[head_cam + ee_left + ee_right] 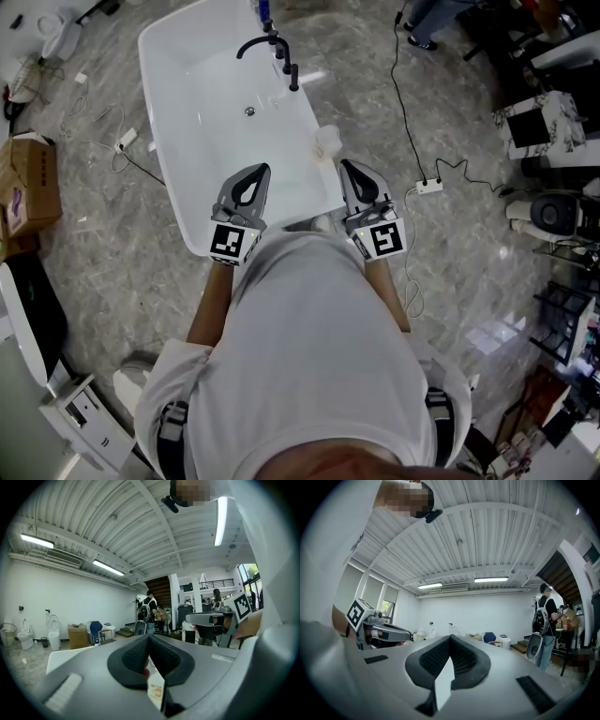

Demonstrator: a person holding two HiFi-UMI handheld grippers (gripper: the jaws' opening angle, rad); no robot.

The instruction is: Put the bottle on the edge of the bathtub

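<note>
Only the head view shows the white bathtub (pixel 211 141), which lies at 12 o'clock ahead of the person, with a black faucet (pixel 274 43) on its far right rim. There a pale bottle (pixel 327 142) stands on the tub's right edge, at 11 o'clock from the right gripper (pixel 345 166) and apart from it. The left gripper (pixel 264 170) hangs over the tub's near end. The two gripper views tilt up toward a ribbed ceiling (pixel 478 536). Each shows its own jaws pressed together with nothing gripped. The left gripper view adds toilets (pixel 26 634) at 9 o'clock, and both catch a person with a backpack (pixel 543 620).
</note>
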